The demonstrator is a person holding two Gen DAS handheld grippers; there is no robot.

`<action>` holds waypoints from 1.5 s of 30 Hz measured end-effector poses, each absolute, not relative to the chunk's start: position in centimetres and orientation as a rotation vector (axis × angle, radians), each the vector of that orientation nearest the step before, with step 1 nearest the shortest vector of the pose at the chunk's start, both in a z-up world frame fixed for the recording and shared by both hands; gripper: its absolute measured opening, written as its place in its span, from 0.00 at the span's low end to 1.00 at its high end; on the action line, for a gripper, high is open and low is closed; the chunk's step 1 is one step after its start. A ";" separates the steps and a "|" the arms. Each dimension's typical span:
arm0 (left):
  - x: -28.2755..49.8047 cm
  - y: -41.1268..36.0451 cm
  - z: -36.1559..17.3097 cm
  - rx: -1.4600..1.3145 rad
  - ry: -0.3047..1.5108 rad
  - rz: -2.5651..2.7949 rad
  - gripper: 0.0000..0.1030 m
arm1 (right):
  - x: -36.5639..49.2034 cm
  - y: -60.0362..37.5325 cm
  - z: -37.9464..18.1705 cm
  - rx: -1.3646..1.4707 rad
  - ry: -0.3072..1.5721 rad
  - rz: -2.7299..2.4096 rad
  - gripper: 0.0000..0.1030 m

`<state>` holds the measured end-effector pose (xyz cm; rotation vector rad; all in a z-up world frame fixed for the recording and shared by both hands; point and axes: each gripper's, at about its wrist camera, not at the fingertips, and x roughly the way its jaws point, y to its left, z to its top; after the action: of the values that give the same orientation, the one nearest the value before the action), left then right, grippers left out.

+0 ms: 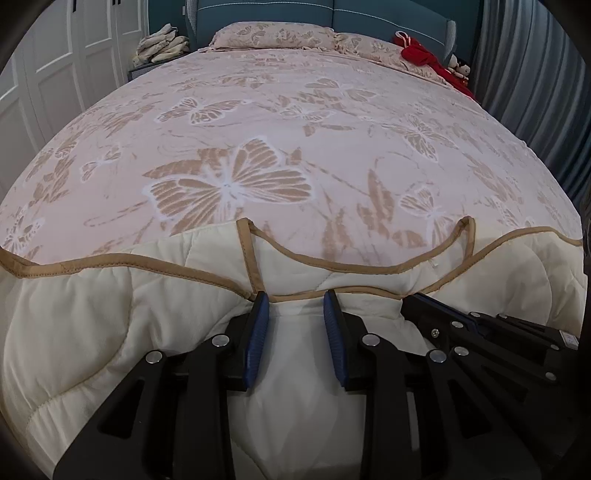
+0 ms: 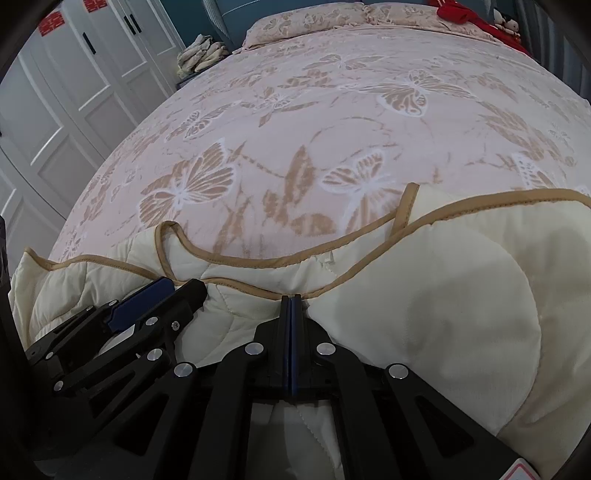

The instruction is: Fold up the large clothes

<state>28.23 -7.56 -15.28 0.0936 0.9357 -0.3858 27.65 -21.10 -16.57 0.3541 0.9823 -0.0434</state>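
both grippers sit side by side at the near edge of the cream quilt (image 1: 92, 332) on the bed, left gripper (image 1: 295, 306) clamped on bunched fabric, right gripper (image 2: 291, 301) pinched fully closed on the tan-trimmed hem, probably to lift it for folding

Butterfly-print bed (image 1: 280, 122); teal headboard (image 1: 369, 16); white wardrobe (image 1: 55, 66); grey curtain (image 1: 535, 74).

A quilt (image 1: 92, 332) lies bunched along the near edge of the bed (image 1: 295, 129). The left gripper (image 1: 295, 295) and right gripper (image 2: 291, 297) sit side by side at its trimmed border. Pillows (image 1: 273, 35) lie at the far end, and a wardrobe (image 2: 74, 92) stands to the left.
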 end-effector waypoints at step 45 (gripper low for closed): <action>12.8 15.2 -8.9 -0.540 1.054 -0.277 0.29 | 11.7 -13.7 -13.0 0.357 1.066 -0.042 0.00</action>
<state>12.79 15.24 -8.92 -0.5401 1.0538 -0.2766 11.70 -13.67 -13.05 0.3570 1.0664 -0.0421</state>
